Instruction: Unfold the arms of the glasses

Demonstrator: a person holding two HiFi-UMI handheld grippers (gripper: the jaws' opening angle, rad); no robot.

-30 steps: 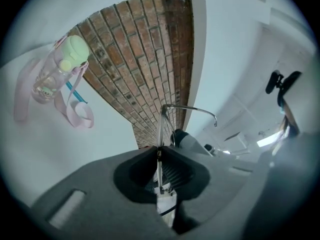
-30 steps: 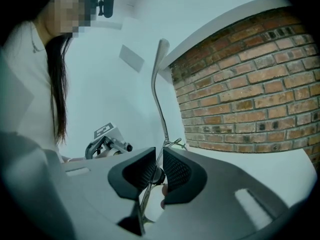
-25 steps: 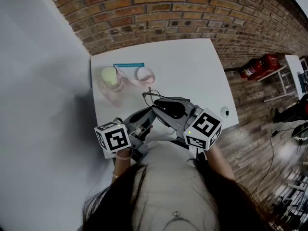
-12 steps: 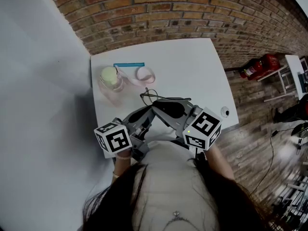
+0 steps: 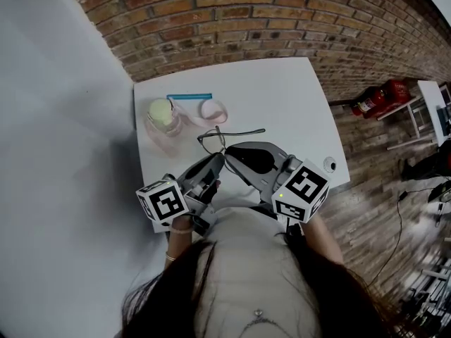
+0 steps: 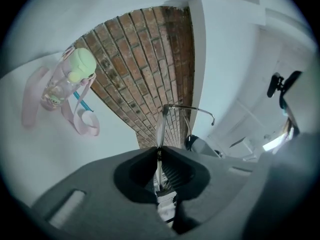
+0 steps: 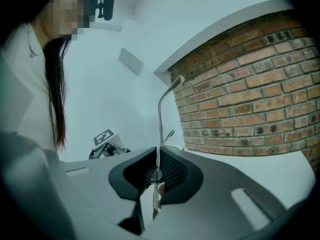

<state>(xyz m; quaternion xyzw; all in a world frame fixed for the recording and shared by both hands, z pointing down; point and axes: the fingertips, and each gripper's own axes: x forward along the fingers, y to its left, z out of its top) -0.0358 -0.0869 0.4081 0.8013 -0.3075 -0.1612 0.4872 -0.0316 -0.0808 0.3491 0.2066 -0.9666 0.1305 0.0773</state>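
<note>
Thin dark wire-rimmed glasses (image 5: 211, 138) hang just above the white table (image 5: 289, 97), near its front. One arm (image 5: 246, 132) sticks out to the right. My left gripper (image 5: 219, 158) is shut on the front frame, and the lens rim (image 6: 161, 126) rises edge-on from its closed jaws (image 6: 159, 153). From the right, my right gripper (image 5: 230, 149) is shut on a thin metal part of the glasses (image 7: 160, 114), which stands up out of its jaws (image 7: 156, 159). In the head view the two gripper tips almost touch.
A clear bottle with a green lid (image 5: 161, 113) stands at the table's left, with a pink strap (image 5: 211, 109) and a blue stick (image 5: 189, 96) beside it. A small round object (image 5: 329, 164) lies at the front right corner. Behind the table is a brick wall (image 5: 232, 20), and a red extinguisher (image 5: 380, 96) stands at the right.
The glasses have moved farther from me and to the left. One arm has swung out and now points right. Both grippers have stayed shut on the glasses.
</note>
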